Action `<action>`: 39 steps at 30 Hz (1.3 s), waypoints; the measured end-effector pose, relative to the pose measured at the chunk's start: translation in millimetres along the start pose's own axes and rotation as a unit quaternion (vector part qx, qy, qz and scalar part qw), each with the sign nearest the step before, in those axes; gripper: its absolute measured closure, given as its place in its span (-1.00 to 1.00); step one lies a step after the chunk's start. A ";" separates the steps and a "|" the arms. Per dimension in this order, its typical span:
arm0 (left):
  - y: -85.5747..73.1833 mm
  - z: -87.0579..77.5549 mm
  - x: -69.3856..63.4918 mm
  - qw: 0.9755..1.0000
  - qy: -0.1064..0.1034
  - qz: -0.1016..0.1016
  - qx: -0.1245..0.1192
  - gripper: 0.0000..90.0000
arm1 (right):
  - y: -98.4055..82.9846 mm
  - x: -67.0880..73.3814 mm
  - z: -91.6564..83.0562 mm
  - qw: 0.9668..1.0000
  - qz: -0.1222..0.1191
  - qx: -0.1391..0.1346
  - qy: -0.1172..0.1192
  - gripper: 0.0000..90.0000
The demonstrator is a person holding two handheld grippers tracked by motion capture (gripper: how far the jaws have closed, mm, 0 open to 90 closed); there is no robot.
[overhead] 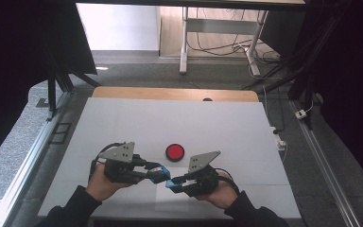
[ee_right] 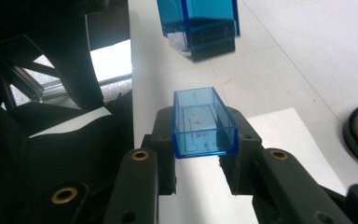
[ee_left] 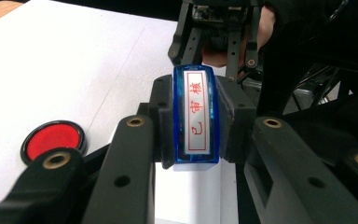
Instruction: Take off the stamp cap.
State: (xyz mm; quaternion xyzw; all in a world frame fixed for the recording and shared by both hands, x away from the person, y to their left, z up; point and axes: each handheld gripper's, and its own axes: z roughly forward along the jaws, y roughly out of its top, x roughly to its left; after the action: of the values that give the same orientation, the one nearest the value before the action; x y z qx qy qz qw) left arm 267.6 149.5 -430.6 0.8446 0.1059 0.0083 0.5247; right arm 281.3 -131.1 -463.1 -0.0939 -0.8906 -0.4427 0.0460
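The left gripper [ee_left: 193, 122] pinched a blue stamp [ee_left: 195, 116], face exposed; the right gripper [ee_right: 204, 135] pinched its blue cap [ee_right: 205, 122], both above white paper [overhead: 163, 194] near a red ink pad [overhead: 175, 152].

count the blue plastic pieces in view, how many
2. The blue stamp body with red characters is clamped in the left gripper; the open blue cap is clamped in the right gripper. Both are held just above the table, near the red ink pad.

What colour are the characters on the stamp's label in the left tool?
Red, inside a red border on a white label; the left gripper view shows it best.
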 end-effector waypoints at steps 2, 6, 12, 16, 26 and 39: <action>-0.3 -1.0 -0.9 1.000 0.008 -0.002 0.002 0.57 | -0.1 0.3 -1.3 1.000 -0.001 0.002 -0.005 0.53; -1.2 -2.2 -2.9 1.000 0.022 -0.009 0.010 0.57 | -0.5 1.4 -5.7 1.000 0.009 -0.001 -0.022 0.53; -1.9 -3.3 -5.7 0.999 0.041 -0.029 0.012 0.57 | -2.7 4.2 -14.7 0.999 0.006 -0.007 -0.037 0.53; -2.0 -3.0 -8.7 0.997 0.059 -0.039 0.010 0.57 | -4.5 6.0 -18.8 0.999 0.006 -0.009 -0.042 0.53; -6.6 -5.5 -13.5 0.996 0.071 -0.055 0.003 0.57 | -10.6 8.1 -32.9 0.997 0.017 -0.023 -0.069 0.53; -10.9 -8.9 -12.3 0.994 0.089 -0.065 0.003 0.57 | -18.5 11.5 -48.3 0.995 0.020 -0.028 -0.097 0.52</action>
State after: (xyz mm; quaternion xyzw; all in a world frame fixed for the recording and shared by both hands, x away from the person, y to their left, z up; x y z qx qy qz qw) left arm 252.6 159.7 -435.0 0.8334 0.2070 0.0488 0.5101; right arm 266.1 -179.0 -446.4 -0.1554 -0.8759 -0.4555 -0.0340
